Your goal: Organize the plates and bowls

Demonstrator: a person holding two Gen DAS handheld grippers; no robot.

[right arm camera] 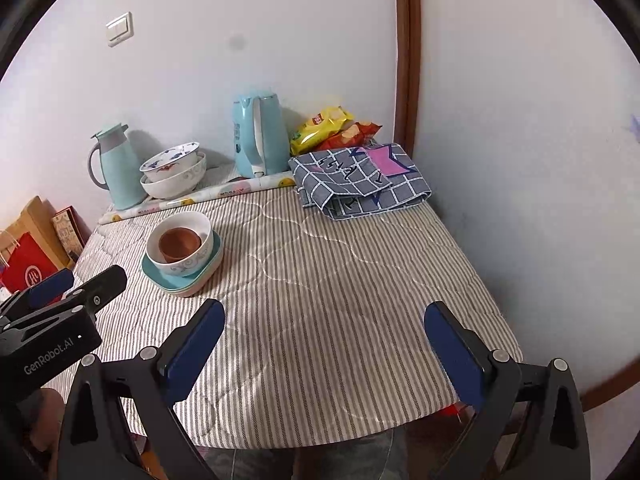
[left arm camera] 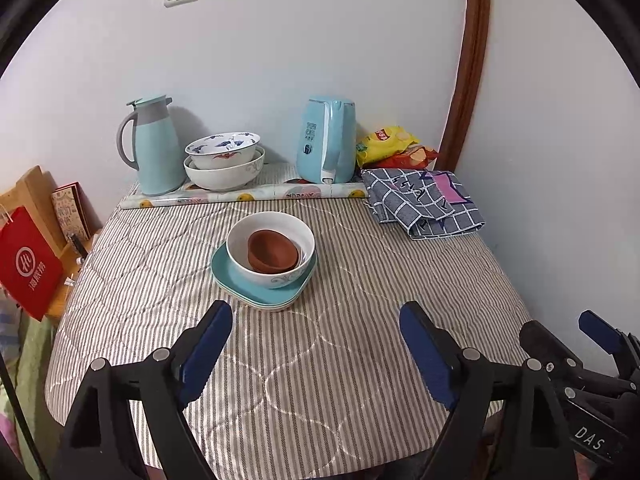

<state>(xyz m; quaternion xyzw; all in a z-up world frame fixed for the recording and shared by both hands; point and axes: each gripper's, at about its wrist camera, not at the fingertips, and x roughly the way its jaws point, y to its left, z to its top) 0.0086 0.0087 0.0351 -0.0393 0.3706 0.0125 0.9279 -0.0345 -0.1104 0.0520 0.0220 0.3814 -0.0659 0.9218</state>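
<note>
Table with a striped quilted cover, teal plates stacked mid-table, white bowl on those, brown cups nested inside. Left gripper and right gripper both gape wide, holding nothing.

Both fisheye views are evenly lit and sharp at centre. Soft shadows fall right of the jug and kettle. Edges curve strongly, with black corners around the circle.
</note>
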